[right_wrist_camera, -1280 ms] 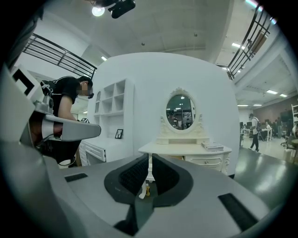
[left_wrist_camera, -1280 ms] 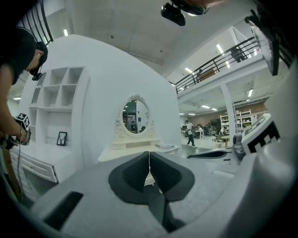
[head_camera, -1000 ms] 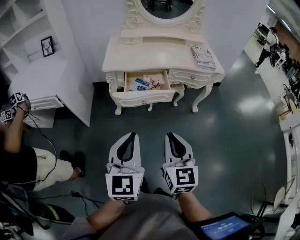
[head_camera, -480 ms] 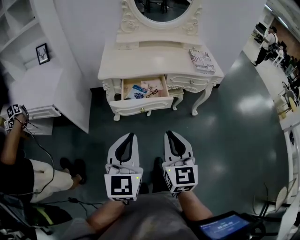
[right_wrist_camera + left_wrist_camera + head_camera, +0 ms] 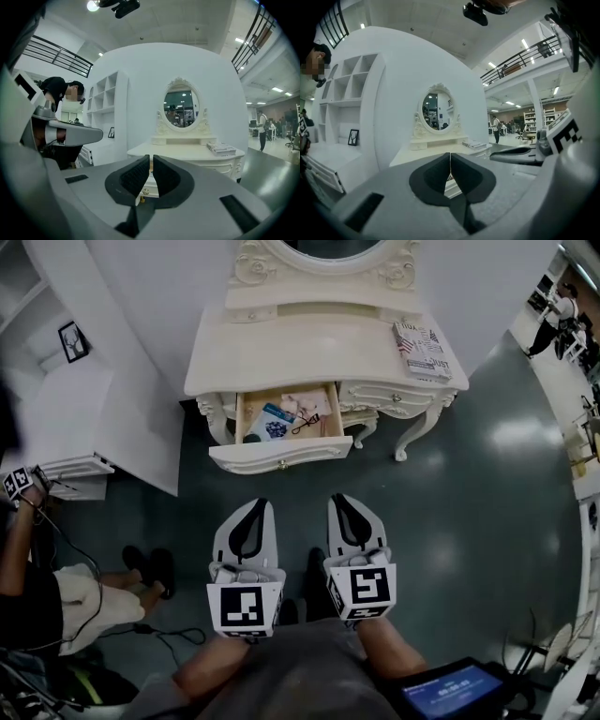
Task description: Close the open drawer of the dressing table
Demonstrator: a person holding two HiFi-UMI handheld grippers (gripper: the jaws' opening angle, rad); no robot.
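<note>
The cream dressing table (image 5: pixel 319 343) stands against the white wall, with its oval mirror (image 5: pixel 323 247) above. Its left drawer (image 5: pixel 281 457) is pulled out, and small items lie inside it (image 5: pixel 286 415). My left gripper (image 5: pixel 255 506) and right gripper (image 5: pixel 339 500) hang side by side above the dark floor, a short way in front of the drawer and touching nothing. Both are shut and empty. In the left gripper view the jaws of the left gripper (image 5: pixel 450 159) meet in front of the table (image 5: pixel 436 150). In the right gripper view, the right gripper (image 5: pixel 151 161) points at the drawer's knob (image 5: pixel 144 191).
A book (image 5: pixel 427 345) lies on the tabletop's right end. A white shelf unit (image 5: pixel 94 399) stands to the left. A person (image 5: pixel 37 568) holding a marker cube stands at the far left, with a cable (image 5: pixel 141 629) on the floor. A tablet (image 5: pixel 450 695) sits at the bottom right.
The dressing table has come nearer and looks larger in the head view. Both grippers keep their side-by-side pose, still shut.
</note>
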